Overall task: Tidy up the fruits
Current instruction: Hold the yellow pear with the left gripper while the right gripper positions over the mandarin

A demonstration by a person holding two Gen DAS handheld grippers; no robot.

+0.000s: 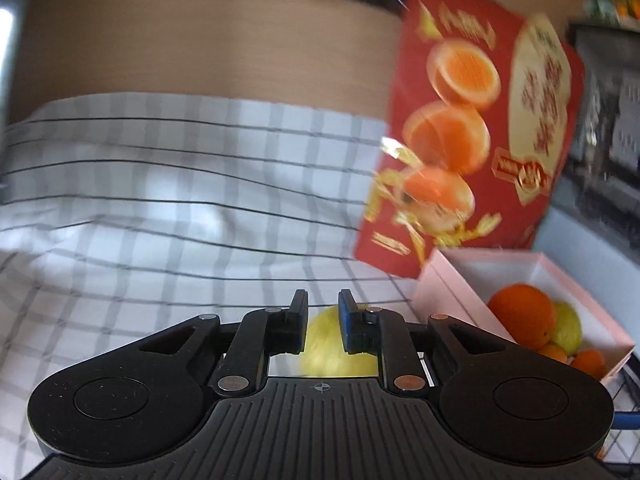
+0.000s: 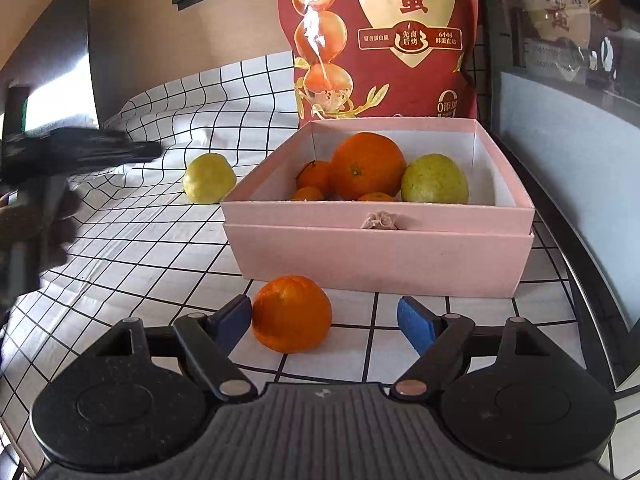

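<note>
My right gripper (image 2: 326,324) stands open around a mandarin (image 2: 292,314) on the checked cloth. The left pad is right beside the fruit; the right pad stands well apart from it. Behind them is a pink box (image 2: 380,216) holding a large orange (image 2: 368,166), a yellow-green fruit (image 2: 434,180) and small mandarins (image 2: 314,176). A yellow fruit (image 2: 209,178) lies on the cloth left of the box. My left gripper (image 1: 323,308) is shut with nothing gripped; that yellow fruit (image 1: 324,344) shows below its fingers. The box (image 1: 452,292) is to its right.
A tall red snack bag (image 2: 400,40) stands upright behind the box. The left gripper (image 2: 100,148), blurred and held by a hand, sits at the left in the right wrist view. The table's dark edge (image 2: 580,260) runs close along the box's right side.
</note>
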